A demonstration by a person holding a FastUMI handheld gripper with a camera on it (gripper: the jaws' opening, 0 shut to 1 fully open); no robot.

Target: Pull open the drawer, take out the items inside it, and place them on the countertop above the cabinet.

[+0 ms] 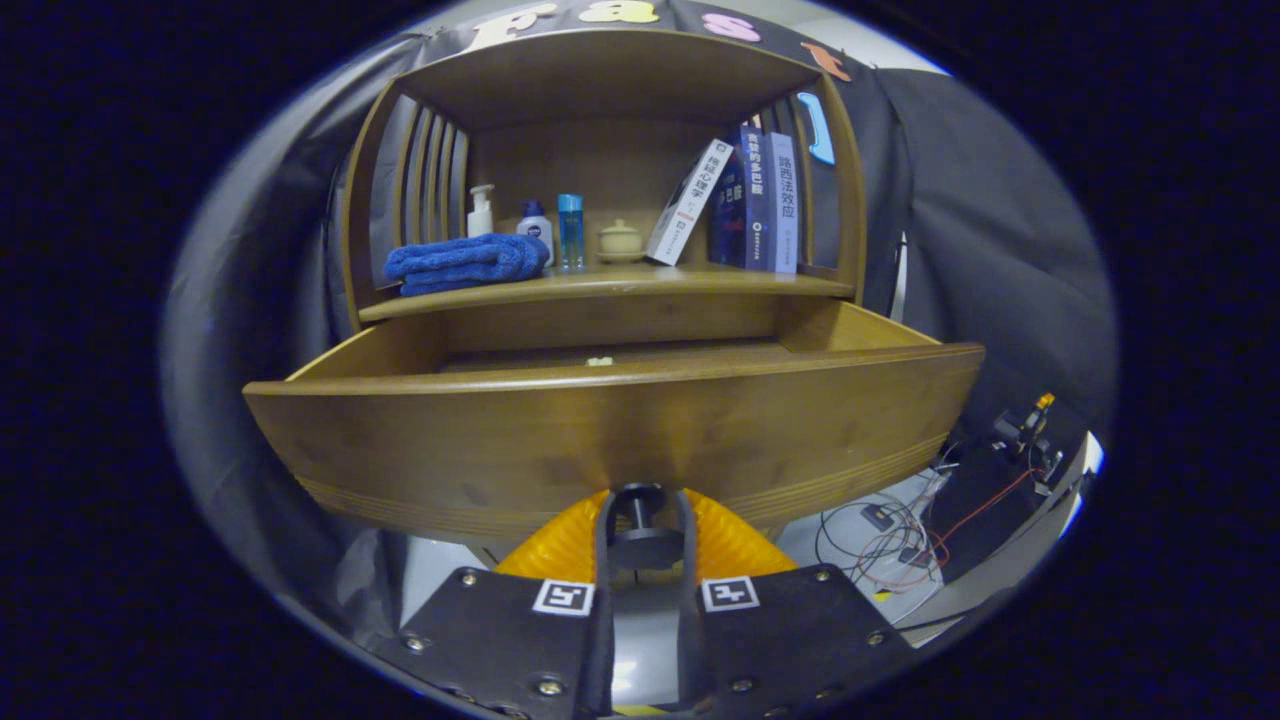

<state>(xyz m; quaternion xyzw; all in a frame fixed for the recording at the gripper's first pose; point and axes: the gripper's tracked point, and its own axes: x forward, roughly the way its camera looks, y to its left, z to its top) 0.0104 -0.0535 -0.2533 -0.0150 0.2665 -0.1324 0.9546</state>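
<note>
My claw (640,510) pinches the drawer knob (641,525) between both fingers. The drawer (600,430) stands pulled out beneath the countertop (600,290).

We note the wooden drawer (610,440) pulled well out from the cabinet (600,300), its curved front panel facing us with fine grooved lines along the lower edge. A dark round knob (640,520) sits at the bottom centre of that front. Past the drawer's rim we glimpse one small pale item (599,361) on the floor inside; what it is we cannot tell. The countertop (620,283) lies just above the open drawer.
</note>
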